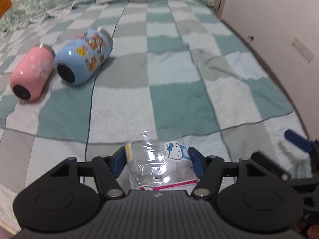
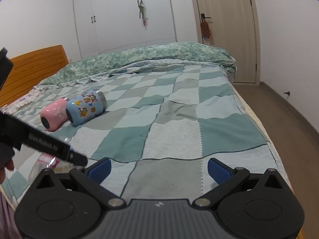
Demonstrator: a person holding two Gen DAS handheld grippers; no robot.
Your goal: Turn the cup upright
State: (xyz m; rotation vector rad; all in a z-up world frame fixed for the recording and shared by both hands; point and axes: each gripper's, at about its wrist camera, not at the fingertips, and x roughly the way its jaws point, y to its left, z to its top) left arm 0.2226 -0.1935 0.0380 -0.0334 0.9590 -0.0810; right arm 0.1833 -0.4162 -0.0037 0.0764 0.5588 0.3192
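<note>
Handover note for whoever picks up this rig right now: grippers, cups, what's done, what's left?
Left gripper: shut on the clear cup with cat stickers, near the bed's front edge; its orientation is hard to tell.
Right gripper: open, empty, above the checked blanket.
Pink cup and blue cup: lying on their sides, touching.
Done: none visibly upright.
Left: stand all three.

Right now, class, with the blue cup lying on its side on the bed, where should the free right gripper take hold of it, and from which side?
Grip the blue cup across its round middle, coming from above. It lies with its dark base toward the camera, and the pink cup touches one side, so the open right gripper probably fits best there.
</note>
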